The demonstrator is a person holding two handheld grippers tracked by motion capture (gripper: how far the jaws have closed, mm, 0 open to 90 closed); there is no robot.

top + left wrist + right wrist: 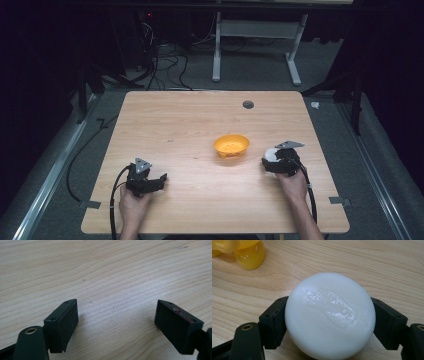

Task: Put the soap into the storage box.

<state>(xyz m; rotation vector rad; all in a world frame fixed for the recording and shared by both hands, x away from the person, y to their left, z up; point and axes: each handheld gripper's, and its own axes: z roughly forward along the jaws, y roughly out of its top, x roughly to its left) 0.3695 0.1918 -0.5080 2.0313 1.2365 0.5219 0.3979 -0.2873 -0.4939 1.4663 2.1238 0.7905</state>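
Observation:
A round white bar of soap with raised lettering sits between the jaws of my right gripper, which is shut on it just above the wood. From above, the soap shows at the front of the right gripper, to the right of an orange bowl. The bowl's yellow-orange foot lies at the top left of the right gripper view. My left gripper rests near the table's front left, jaws open. Bare wood lies between its fingertips.
The wooden table has a small dark round grommet near its far edge. Tape marks sit at both front corners. Beyond the table stand a white metal frame and loose cables on the grey floor.

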